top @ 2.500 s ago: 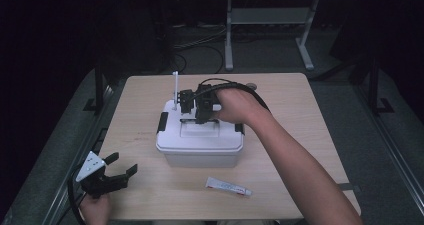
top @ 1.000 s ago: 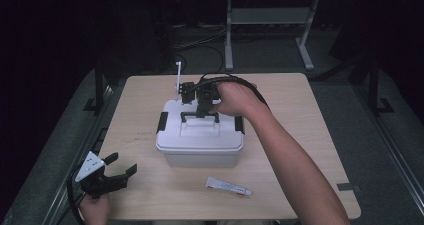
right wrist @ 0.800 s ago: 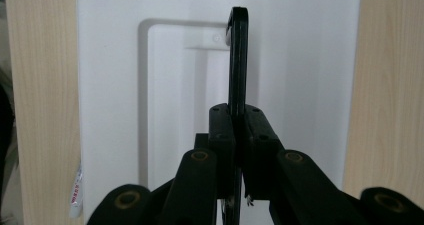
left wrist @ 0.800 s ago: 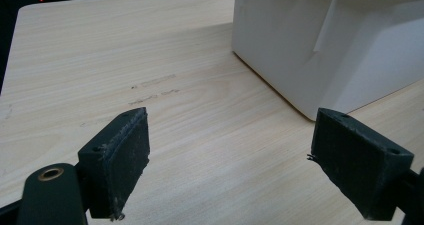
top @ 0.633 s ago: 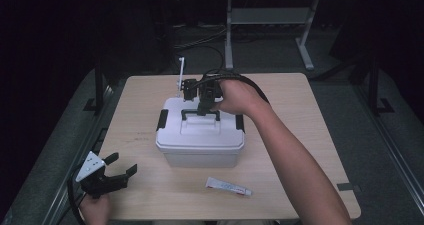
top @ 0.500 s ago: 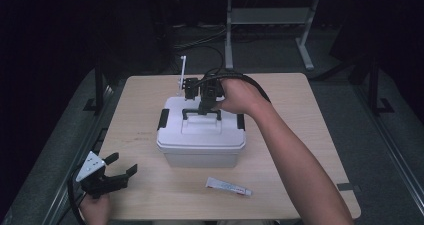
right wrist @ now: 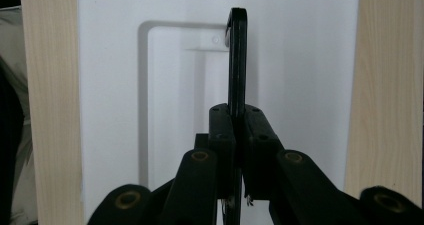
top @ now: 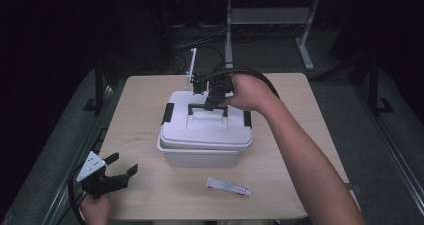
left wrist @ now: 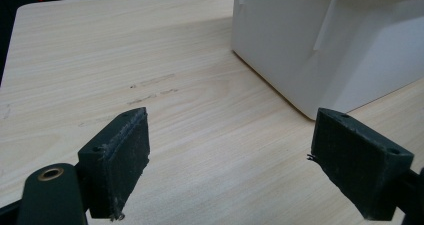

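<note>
A white lidded box (top: 205,135) with black side latches sits mid-table. Its lid is raised off the base, tilted slightly. My right gripper (top: 214,101) is shut on the lid's black handle (top: 207,106). In the right gripper view the handle (right wrist: 236,60) stands on edge, pinched between the two closed jaws, with the white lid (right wrist: 150,85) below. My left gripper (top: 117,174) rests open near the table's front left corner. The left gripper view has its pads (left wrist: 122,155) wide apart over bare wood, with the box wall (left wrist: 320,40) ahead at right.
A small white tube (top: 228,186) lies on the wooden table (top: 145,100) in front of the box. A thin white rod (top: 191,70) rises from the right gripper. A metal stand (top: 270,20) and cables sit on the dark floor beyond the table.
The right gripper has lifted the lid by its handle, raising it off the box base and drawing it slightly toward the far side. The left gripper has stayed still.
</note>
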Demonstrator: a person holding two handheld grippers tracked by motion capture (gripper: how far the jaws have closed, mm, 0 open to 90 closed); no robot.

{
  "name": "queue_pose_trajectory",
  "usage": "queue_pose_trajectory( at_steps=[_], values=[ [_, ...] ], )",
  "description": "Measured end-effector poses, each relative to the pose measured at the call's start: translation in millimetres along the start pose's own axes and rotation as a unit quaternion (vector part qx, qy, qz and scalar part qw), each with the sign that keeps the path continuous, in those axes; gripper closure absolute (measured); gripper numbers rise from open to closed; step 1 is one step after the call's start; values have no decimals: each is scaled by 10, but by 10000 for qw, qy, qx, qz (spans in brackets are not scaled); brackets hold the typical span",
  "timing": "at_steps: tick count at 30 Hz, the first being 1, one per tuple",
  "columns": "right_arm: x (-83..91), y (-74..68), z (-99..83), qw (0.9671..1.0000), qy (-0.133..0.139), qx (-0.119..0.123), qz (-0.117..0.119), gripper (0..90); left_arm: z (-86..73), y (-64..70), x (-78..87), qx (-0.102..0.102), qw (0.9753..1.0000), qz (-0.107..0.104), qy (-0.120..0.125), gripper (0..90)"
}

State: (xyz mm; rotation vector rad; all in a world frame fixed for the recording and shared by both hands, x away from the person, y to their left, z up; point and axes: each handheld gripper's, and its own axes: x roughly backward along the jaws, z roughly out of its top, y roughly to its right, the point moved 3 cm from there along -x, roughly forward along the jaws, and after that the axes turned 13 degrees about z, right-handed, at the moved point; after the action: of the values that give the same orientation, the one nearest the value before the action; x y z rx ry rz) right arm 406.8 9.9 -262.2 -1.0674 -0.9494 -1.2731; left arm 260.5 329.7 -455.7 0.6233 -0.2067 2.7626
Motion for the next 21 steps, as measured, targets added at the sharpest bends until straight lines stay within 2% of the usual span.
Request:
queue_pose_trajectory(
  at_steps=[21],
  values=[
    [322,-48,-409,9993,-31,-283,-241,843,-2,5,-5,-14,10000,15,1,150]
  ],
)
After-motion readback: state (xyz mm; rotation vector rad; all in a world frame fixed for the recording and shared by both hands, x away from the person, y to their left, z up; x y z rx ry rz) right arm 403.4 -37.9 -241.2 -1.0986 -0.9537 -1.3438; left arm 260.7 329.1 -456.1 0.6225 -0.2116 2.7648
